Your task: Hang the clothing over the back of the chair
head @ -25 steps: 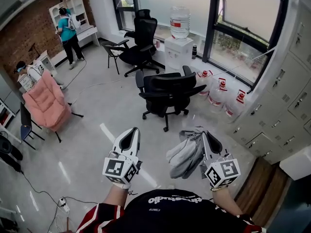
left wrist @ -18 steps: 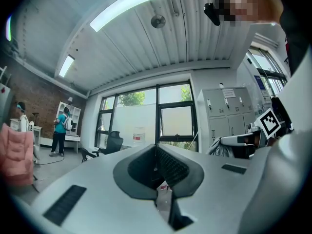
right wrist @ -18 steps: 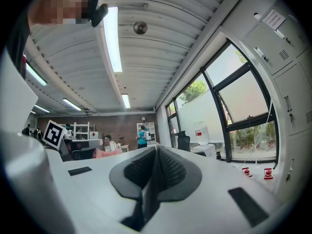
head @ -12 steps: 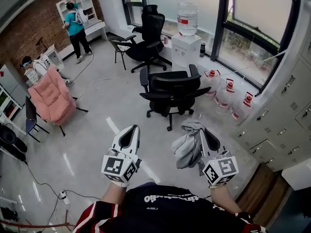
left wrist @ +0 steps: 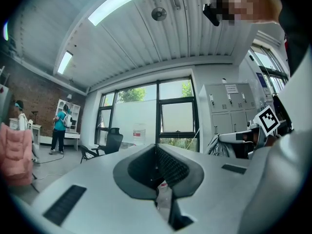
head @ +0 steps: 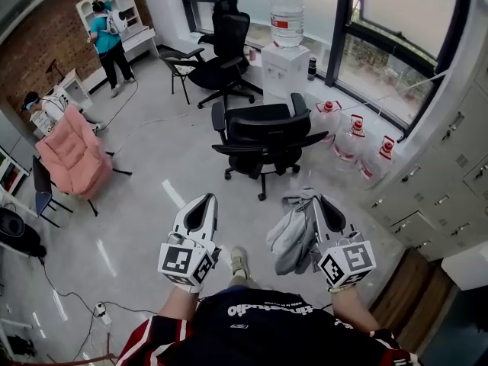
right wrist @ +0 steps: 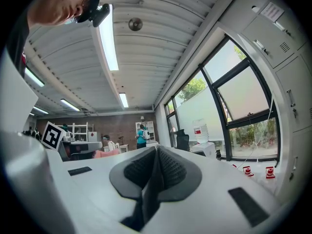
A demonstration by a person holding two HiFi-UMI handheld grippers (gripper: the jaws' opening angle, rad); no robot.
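A black office chair [head: 263, 137] stands on the floor ahead of me, its backrest turned toward me. The grey clothing [head: 291, 233] hangs bunched from my right gripper [head: 325, 204], which is shut on it. In the right gripper view a dark fold of cloth [right wrist: 145, 199] runs down between the closed jaws of the right gripper [right wrist: 157, 152]. My left gripper [head: 201, 203] is level with it at the left, shut and holding nothing; the left gripper view shows the left gripper [left wrist: 156, 152] with its pads pressed together. Both grippers are well short of the chair.
A second black chair [head: 226, 50] and a water dispenser [head: 285, 61] stand by the windows. Water jugs [head: 347, 143] line the right wall next to grey lockers [head: 450, 155]. At the left are a pink armchair [head: 71, 155] and two people [head: 107, 40]. A power strip [head: 99, 314] lies near my feet.
The view has swayed a little and a shoe now shows on the floor between the grippers. Both grippers keep their pose, the right still holding the clothing.
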